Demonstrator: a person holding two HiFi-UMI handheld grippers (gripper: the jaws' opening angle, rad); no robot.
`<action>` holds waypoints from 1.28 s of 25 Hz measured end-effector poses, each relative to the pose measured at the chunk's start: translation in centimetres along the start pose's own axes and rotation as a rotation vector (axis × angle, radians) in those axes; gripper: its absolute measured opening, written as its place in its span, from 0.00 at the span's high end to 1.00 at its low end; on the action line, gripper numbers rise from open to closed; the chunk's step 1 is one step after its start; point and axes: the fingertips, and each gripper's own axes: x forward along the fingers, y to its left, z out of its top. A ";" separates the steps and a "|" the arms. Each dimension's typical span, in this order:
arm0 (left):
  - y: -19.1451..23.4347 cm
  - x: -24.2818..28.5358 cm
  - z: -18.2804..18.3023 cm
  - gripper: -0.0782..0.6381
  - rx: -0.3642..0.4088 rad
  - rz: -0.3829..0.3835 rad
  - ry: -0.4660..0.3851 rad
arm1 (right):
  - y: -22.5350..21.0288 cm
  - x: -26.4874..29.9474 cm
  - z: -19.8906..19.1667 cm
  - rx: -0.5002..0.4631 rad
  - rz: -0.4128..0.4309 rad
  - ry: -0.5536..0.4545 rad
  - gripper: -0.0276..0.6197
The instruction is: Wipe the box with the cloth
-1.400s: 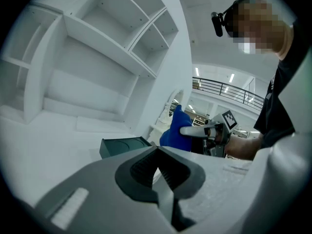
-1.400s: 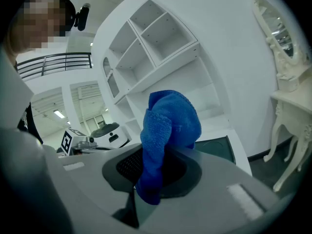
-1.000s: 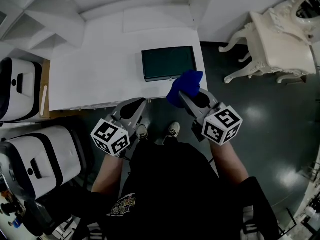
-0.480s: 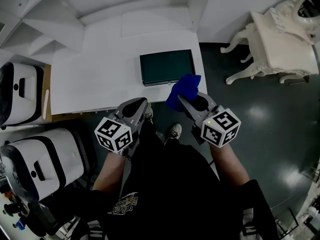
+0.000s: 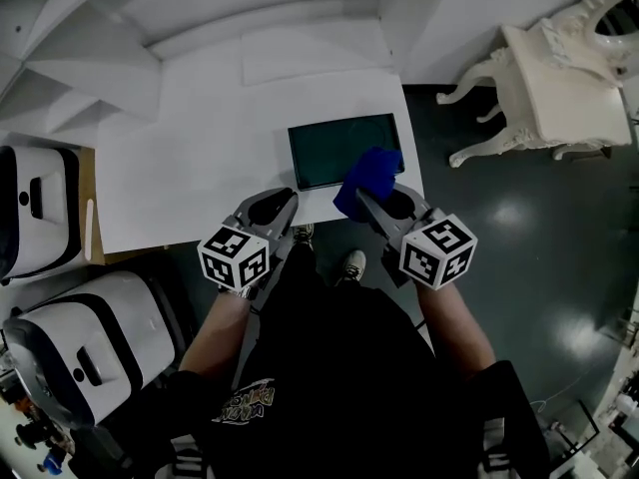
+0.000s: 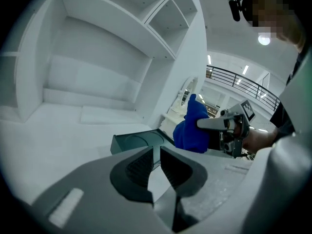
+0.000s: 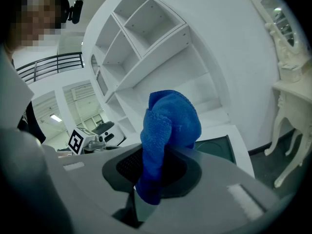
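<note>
Bench [image 5: 190,158] below white shelves [image 7: 141,33] carries the box [image 5: 334,148]; your right hand-held gripper [image 5: 364,198] clamps the cloth [image 5: 369,171], left hand-held gripper [image 5: 284,202] closed, empty.

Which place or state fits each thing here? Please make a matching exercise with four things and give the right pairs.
1. cloth
2. box
3. left hand-held gripper
4. ornate table

A. lies on the white tabletop
B. stands on the dark floor
C. shut, holding nothing
D. clamped in the right hand-held gripper

Pairs: 1-D, 2-A, 3-C, 4-B
</note>
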 end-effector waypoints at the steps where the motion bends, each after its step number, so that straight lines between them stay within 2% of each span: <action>1: 0.4 0.3 -0.1 0.84 -0.002 -0.006 0.011 | -0.2 0.6 0.0 0.005 -0.005 0.006 0.81; 4: 1.7 1.4 -0.7 0.78 -0.026 -0.019 0.045 | -0.8 2.3 0.0 0.020 -0.015 0.026 0.81; 9: 4.0 3.6 -1.6 0.76 -0.094 -0.040 0.083 | -1.3 5.0 -0.1 0.029 -0.018 0.079 0.81; 16: 7.2 6.5 -2.2 0.76 -0.142 -0.046 0.130 | -2.3 9.8 -1.4 0.056 0.011 0.248 0.81; 20: 8.0 7.5 -2.4 0.76 -0.156 -0.055 0.150 | -2.7 12.5 -2.1 0.041 0.024 0.333 0.81; 28: 8.9 8.2 -3.0 0.76 -0.171 -0.106 0.183 | -3.6 16.7 -3.8 -0.016 -0.018 0.512 0.81; 32: 8.9 8.3 -3.0 0.76 -0.170 -0.125 0.189 | -3.7 18.3 -5.0 -0.091 -0.019 0.647 0.81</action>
